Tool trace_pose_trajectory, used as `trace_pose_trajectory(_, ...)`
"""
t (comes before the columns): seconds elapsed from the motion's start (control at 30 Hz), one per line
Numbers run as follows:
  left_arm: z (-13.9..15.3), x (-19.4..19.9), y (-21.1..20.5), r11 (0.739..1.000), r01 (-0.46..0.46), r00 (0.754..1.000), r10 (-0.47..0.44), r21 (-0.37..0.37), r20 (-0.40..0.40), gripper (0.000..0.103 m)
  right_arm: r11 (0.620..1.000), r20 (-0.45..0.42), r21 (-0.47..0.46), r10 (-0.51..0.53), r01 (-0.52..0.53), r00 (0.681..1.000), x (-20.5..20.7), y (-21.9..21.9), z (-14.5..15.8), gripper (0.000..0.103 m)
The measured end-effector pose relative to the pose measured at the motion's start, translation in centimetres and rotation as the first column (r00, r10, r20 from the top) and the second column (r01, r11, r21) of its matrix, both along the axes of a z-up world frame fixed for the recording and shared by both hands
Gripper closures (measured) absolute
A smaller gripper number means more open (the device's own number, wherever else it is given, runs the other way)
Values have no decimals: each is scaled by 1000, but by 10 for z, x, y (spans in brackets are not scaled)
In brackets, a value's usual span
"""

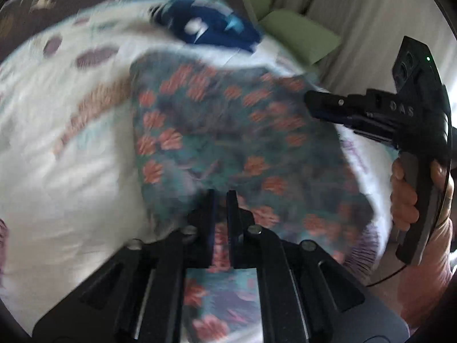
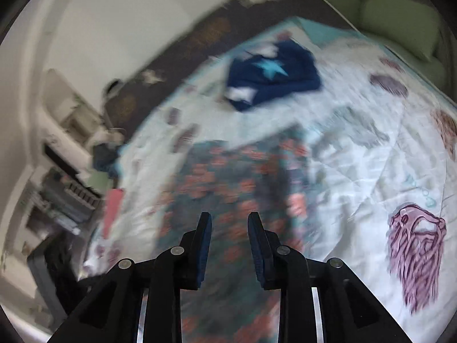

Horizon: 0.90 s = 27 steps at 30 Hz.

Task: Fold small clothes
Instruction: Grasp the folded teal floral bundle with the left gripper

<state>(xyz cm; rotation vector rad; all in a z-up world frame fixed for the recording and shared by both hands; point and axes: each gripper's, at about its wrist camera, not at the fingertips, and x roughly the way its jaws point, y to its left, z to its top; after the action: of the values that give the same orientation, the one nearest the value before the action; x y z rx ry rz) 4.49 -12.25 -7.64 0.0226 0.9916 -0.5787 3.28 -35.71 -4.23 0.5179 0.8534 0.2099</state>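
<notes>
White printed bedspread (image 2: pixel 371 154), floral garment (image 1: pixel 228 131)

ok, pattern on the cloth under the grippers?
Teal cloth with coral-red flowers, some purple-grey between. The left wrist view shows it best, though blurred.

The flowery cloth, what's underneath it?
The flowery cloth lies on a white patterned bedspread, which shows all around it. Whatever sits directly beneath the cloth is covered.

The floral garment (image 1: pixel 228 143) lies spread on the bed (image 1: pixel 57 171); the star-printed garment (image 1: pixel 211 28) lies behind it; pillows (image 1: pixel 300 34) beyond.
</notes>
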Motion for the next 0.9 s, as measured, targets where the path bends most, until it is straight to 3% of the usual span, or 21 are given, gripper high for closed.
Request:
trace_pose_trajectory(0.03,-5,1,3,1000,2,1000,-2,-25,4,96,1000,-33,-14,-26,26,999,9,-6,-13,76)
trace_pose_trajectory(0.07,-8,1,8,998,9,1000,-8,-62,5,96,998,-71,-19,-57,56,996,18,-17,-28,82)
trace_pose_trajectory(0.1,-9,2,12,996,5,1000,-6,-88,-11,96,998,-98,28,-61,64,993,24,-28,-42,95)
trace_pose_trajectory(0.13,-10,5,15,993,-4,999,-1,-116,-38,96,989,-108,120,-68,81,992,24,-40,-52,99)
trace_pose_trajectory(0.2,-10,7,16,992,-8,998,1,-125,-57,96,958,-131,268,-68,102,989,22,-59,-60,101)
trace_pose_trajectory(0.27,-9,6,12,995,-5,999,0,-97,-45,96,965,-124,245,-69,98,990,19,-60,-52,99)
trace_pose_trajectory(0.47,0,-4,4,1000,16,1000,-16,-23,9,92,986,-37,145,-74,78,997,2,-52,-11,82)
trace_pose_trajectory(0.53,2,-4,5,999,29,1000,-28,-32,7,84,992,-38,96,-74,77,997,-1,-51,-10,72)
trace_pose_trajectory(0.6,2,-4,5,998,54,999,-53,-45,10,76,995,-43,48,-88,90,995,-10,-51,-13,50)
trace_pose_trajectory(0.67,2,-4,2,997,68,998,-67,-40,17,73,995,-58,45,-88,91,994,-16,-55,-19,41)
trace_pose_trajectory(0.73,7,-5,4,997,65,998,-65,-45,14,70,995,-86,59,-79,84,993,-20,-58,-27,39)
trace_pose_trajectory(0.8,18,-5,13,995,52,998,-49,-89,30,56,995,-112,76,-59,67,992,-22,-59,-35,38)
trace_pose_trajectory(0.87,34,-1,28,992,11,995,1,-122,98,29,994,-124,96,-36,48,992,-21,-59,-40,37)
trace_pose_trajectory(0.9,40,3,35,994,-22,990,37,-106,139,27,994,-120,97,-32,44,992,-21,-58,-40,34)
